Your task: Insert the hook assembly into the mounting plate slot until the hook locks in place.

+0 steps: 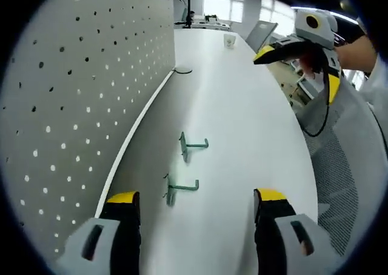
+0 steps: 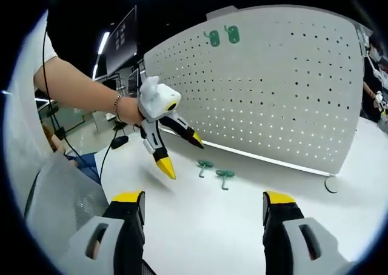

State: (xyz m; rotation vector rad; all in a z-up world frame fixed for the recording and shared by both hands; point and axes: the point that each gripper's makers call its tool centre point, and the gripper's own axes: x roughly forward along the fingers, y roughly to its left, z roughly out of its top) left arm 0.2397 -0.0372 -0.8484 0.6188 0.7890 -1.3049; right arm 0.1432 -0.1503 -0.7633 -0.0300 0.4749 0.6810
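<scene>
Lying on the table (image 1: pixel 254 123), two green hooks (image 1: pixel 193 145) face both grippers' spread jaws.

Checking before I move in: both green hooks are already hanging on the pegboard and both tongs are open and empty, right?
Not quite. The two hooks lie on the white table in front of the pegboard, not hanging on it; the left gripper view shows this. The rest holds: the left tongs and right tongs are open and empty.
</scene>
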